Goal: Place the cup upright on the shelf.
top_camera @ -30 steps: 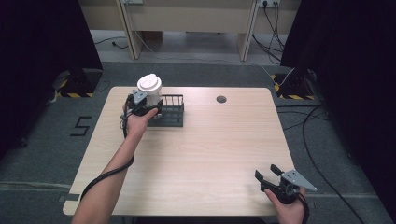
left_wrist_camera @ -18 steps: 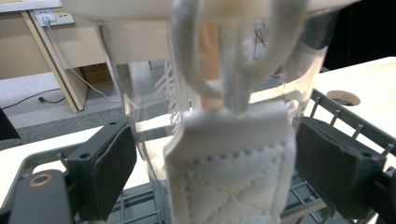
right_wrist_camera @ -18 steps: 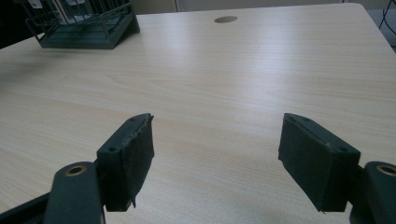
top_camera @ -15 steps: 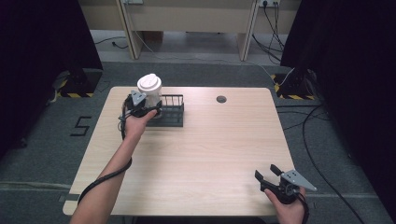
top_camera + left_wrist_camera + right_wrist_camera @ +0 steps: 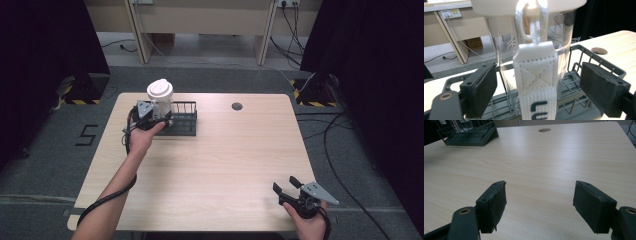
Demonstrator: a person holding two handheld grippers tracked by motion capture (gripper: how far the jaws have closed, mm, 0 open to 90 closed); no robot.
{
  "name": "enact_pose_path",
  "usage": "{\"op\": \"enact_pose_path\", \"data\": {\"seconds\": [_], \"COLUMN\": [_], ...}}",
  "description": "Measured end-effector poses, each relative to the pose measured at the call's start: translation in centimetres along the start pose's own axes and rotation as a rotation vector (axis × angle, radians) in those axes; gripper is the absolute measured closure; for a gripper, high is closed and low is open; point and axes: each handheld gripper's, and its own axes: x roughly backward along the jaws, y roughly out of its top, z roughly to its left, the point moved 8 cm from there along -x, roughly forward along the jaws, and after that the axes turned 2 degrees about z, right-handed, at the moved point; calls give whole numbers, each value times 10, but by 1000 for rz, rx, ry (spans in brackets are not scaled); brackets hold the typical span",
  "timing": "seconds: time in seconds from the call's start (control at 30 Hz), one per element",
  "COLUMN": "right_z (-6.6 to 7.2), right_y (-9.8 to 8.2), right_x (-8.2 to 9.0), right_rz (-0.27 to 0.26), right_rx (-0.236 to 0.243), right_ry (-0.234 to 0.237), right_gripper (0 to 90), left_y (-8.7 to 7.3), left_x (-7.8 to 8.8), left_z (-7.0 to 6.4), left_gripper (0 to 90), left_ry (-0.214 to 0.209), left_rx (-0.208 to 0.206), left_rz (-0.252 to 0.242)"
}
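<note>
A clear bottle (image 5: 161, 100) with a white lid and a white fabric strap (image 5: 535, 75) stands upright in the left end of a dark grey wire rack (image 5: 184, 124) at the table's far left. My left gripper (image 5: 150, 119) is right in front of it. In the left gripper view my left gripper (image 5: 539, 85) is open, one pad on each side of the bottle (image 5: 506, 50) with a thin gap on both sides. My right gripper (image 5: 291, 189) hovers open over the table's near right corner. In the right gripper view my right gripper (image 5: 539, 202) has nothing between its pads.
The light wood table (image 5: 220, 165) has a round cable hole (image 5: 237, 106) near its far edge, right of the rack. Cables lie on the floor beyond the table's right side. The rack (image 5: 471, 137) lies far off in the right gripper view.
</note>
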Motion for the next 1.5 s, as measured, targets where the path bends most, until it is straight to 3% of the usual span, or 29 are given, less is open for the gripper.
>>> {"op": "enact_pose_path", "data": {"seconds": [0.57,1.5], "right_z": [0,0], "right_y": [0,0], "right_x": [0,0], "right_rz": [0,0], "right_rx": [0,-1], "right_ry": [-1,-3], "right_gripper": [271,271], "left_y": [1,-25], "left_x": [22,62], "left_z": [-5,-1], "left_gripper": [144,145], "left_ry": [-10,-8], "left_rx": [-13,-33], "left_rz": [-28,-19]}}
